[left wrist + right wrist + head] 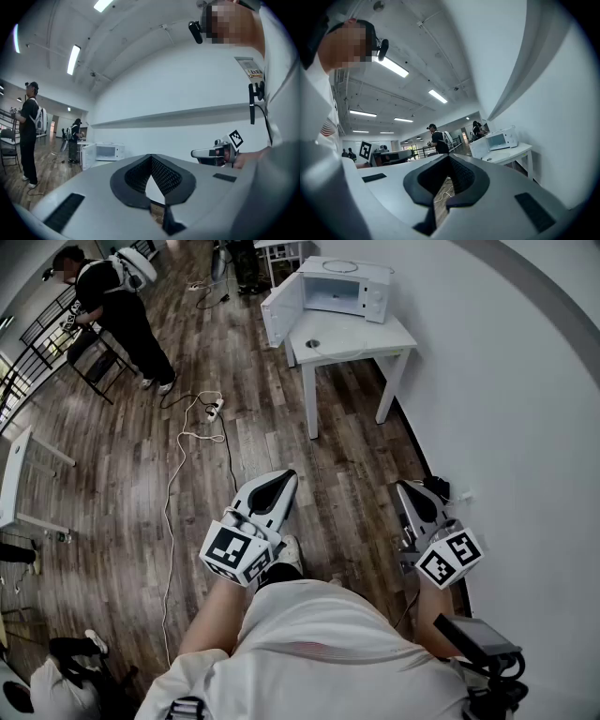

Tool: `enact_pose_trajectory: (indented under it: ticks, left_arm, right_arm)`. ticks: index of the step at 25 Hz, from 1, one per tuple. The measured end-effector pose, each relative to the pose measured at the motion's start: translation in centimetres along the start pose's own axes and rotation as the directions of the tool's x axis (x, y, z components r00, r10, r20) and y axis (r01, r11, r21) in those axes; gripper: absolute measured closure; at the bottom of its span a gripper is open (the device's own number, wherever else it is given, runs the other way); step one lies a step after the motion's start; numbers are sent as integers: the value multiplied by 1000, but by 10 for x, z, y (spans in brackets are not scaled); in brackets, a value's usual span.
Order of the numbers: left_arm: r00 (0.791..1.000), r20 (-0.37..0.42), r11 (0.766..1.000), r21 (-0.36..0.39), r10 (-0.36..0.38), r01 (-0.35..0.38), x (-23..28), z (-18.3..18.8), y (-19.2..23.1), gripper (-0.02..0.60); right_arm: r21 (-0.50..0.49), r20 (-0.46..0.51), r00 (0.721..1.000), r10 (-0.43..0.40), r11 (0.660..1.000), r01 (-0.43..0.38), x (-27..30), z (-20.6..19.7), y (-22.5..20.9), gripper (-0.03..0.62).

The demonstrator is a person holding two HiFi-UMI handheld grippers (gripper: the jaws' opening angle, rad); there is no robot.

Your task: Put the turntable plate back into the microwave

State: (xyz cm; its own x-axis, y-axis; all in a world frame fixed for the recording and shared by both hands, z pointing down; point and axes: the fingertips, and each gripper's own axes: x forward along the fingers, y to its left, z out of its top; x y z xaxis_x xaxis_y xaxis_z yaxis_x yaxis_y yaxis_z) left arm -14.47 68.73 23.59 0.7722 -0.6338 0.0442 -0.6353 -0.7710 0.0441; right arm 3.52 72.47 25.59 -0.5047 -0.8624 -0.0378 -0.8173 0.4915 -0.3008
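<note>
The microwave (349,289) is seen well ahead of both tongs. It stands on a white table (375,334) against the wall (506,381), with its door (279,310) swung open to the left and its mouth turned toward the person (319,643). A round rimmed outline lying flat on the microwave's top is taken to be the turntable plate (339,266), though it is too small for certainty. The left tongs (284,476) and the right tongs (405,486) are held low and level, and each is closed to its tips with nothing between. The plate lies straight ahead, well apart from both. Neither is judged clearly nearer, so the gap must be closed first. As the plate is round, no long axis need be reckoned with.
</note>
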Motion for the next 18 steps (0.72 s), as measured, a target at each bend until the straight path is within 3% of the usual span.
enact_pose_trajectory:
  ticks: [11, 18]
  left_arm:
    - [999, 4, 998, -41, -52, 52, 84, -21, 36, 572]
    - [997, 22, 994, -71, -78, 80, 142, -26, 111, 572]
  right_arm:
    - [-2, -25, 998, -59, 998, 59, 34, -3, -70, 592]
    - [-90, -30, 996, -79, 993, 76, 117, 4, -104, 592]
